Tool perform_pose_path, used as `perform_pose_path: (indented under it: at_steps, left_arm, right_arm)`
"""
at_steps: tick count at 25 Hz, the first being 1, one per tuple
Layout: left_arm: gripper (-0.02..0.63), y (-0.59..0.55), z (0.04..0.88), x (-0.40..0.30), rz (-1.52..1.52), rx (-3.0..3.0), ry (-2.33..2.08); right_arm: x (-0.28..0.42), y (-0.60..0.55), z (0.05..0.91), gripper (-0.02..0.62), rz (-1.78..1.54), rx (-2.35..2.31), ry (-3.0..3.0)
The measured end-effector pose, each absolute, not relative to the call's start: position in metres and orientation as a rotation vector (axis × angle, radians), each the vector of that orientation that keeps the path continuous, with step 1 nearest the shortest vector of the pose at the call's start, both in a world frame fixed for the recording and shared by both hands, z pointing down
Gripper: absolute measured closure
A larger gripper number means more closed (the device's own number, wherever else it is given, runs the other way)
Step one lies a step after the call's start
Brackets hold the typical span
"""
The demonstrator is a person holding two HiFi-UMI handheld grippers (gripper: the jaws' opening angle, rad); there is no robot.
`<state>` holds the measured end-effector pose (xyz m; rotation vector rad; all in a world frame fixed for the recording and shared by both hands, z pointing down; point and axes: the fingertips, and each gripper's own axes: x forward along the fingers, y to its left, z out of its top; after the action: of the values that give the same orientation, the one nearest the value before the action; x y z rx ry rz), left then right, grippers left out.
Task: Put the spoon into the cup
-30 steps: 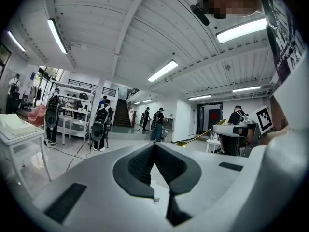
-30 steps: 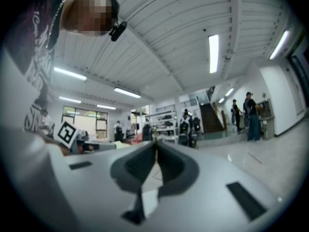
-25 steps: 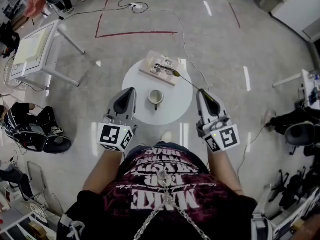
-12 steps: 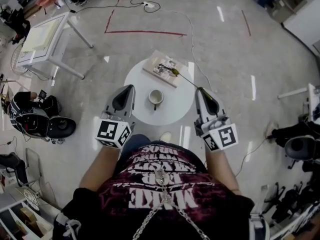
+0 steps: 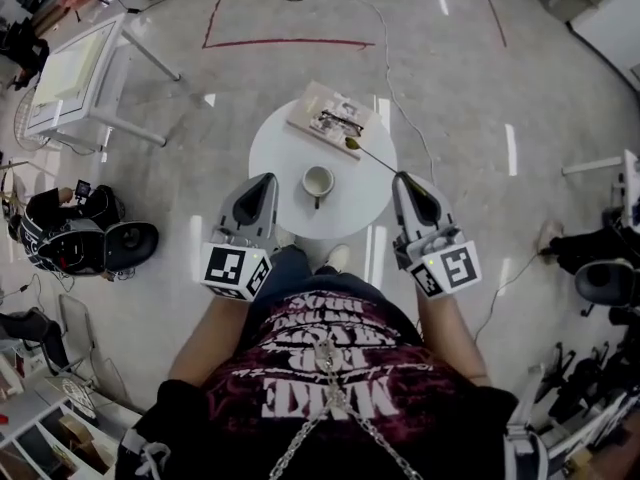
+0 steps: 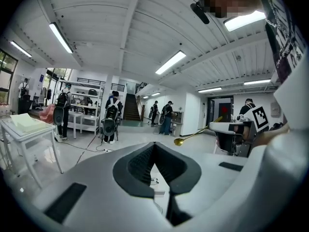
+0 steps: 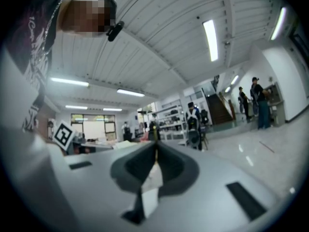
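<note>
— So, what is each hand-held gripper doing?

— The right hand-held gripper (image 5: 400,177) has its jaws clamped on the thin handle end of a gold spoon (image 5: 375,158). The left hand-held gripper (image 5: 268,180) has its jaws closed too, with nothing between them. Both sit at the near edge of a small round white worktop (image 5: 275,153).

— Where does the spoon point?

— It slants away from the right hand-held gripper, up and to the left in the head view. Its bowl hangs over the worktop, just beside the near corner of a flat tan board (image 5: 312,108) that carries dark items I cannot identify. How high the bowl hangs I cannot tell.

— And the cup?

— A white cup (image 5: 318,181) stands upright near the middle of the worktop, between the two hand-held grippers. The spoon's bowl is beyond it and to its right, apart from it.

— What has changed in the last second?

— Very little. The grip on the spoon is the same, and the bowl looks only slightly nearer the cup. I judge the spoon is still being carried. The bowl has yet to swing left and back toward the person, then tip down into the cup's mouth.
</note>
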<state>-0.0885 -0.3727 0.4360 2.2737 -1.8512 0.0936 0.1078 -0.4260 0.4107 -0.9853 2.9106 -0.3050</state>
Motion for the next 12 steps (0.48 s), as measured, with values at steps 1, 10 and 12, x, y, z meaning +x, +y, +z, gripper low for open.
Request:
perform_pose_path:
  at_steps: [1,10,12]
  left_arm:
    - [0.580,-0.374,0.443,-0.093,0.100,2.264,-1.839]
    - [0.580,-0.404,0.504,-0.105,0.155,2.261,-1.662]
    - [0.580,-0.411,0.523,-0.104,0.183,2.261,-1.625]
  right_arm:
    - [0.103,-0.429,0.415,0.560,-0.317,-0.994,2.913]
    - [0.063,-0.443,0.456,0.560,-0.394,-1.063,2.962]
    - [0.057,-0.446,0.475,0.560,-0.438,-1.072,2.964]
